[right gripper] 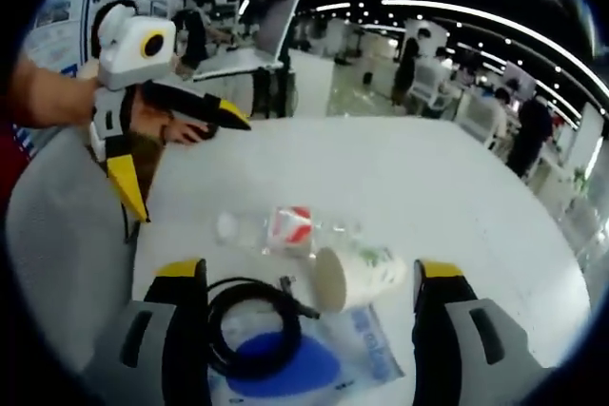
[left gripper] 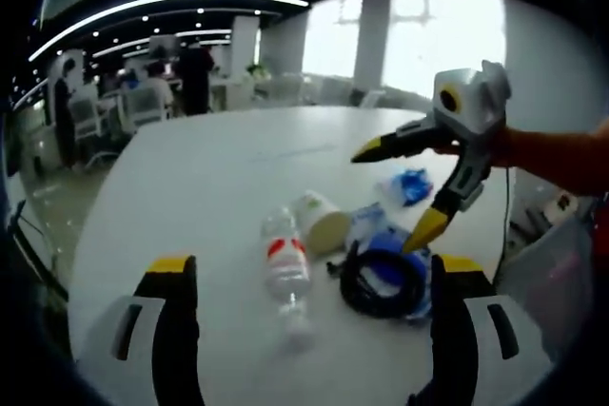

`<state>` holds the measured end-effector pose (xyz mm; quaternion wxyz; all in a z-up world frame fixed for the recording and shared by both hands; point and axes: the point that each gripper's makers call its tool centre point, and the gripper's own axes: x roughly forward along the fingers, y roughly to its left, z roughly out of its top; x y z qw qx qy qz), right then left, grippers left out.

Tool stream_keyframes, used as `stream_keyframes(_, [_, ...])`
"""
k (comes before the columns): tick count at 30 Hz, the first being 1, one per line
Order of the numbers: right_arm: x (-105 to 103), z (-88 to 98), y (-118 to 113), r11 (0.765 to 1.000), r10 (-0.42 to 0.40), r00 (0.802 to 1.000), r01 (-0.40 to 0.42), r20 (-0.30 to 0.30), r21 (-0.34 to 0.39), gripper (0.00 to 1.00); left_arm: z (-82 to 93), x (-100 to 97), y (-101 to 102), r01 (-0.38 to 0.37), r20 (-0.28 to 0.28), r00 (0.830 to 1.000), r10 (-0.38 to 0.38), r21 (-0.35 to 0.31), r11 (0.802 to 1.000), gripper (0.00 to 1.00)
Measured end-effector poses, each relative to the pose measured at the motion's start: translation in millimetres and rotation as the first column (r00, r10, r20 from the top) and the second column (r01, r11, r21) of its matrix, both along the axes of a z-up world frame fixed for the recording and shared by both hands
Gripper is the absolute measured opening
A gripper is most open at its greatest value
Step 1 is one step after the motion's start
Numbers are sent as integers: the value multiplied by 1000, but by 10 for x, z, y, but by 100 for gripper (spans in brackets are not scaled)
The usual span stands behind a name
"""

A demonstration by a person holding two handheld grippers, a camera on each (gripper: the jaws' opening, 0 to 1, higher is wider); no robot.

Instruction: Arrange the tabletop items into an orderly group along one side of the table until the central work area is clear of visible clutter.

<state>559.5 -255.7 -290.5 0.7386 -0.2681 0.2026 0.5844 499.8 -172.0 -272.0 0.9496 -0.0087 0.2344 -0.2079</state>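
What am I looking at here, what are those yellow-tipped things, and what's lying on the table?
These are two round fisheye pictures, each shot from a camera riding on a hand-held tool. A person holds one pair of tongs in each hand. The left tongs rise from the bottom of the left gripper view; the right tongs do the same in the other view. Both are open and hold nothing. On the white table lie a clear plastic bottle on its side, a tipped paper cup, a coiled black cable and a blue-printed plastic bag. A crumpled blue item lies farther off.
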Motion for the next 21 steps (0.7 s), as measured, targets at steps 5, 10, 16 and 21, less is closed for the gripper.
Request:
stream_keyframes(5, [15, -52, 96, 998, 46, 999, -46, 9, -33, 87, -15, -43, 44, -13, -1, 1000, 13, 6, 1000, 99])
stream_keyframes(10, [30, -113, 201, 992, 103, 994, -101, 23, -74, 86, -55, -70, 71, -26, -8, 1000, 26, -1, 1000, 99])
stream_keyframes(16, [97, -213, 298, 983, 150, 988, -146, 27, -112, 86, -103, -91, 52, -32, -19, 999, 32, -11, 999, 99])
stream_keyframes(21, [172, -318, 360, 974, 185, 982, -178, 34, -143, 84, -131, -91, 45, -34, -26, 999, 34, -17, 999, 99])
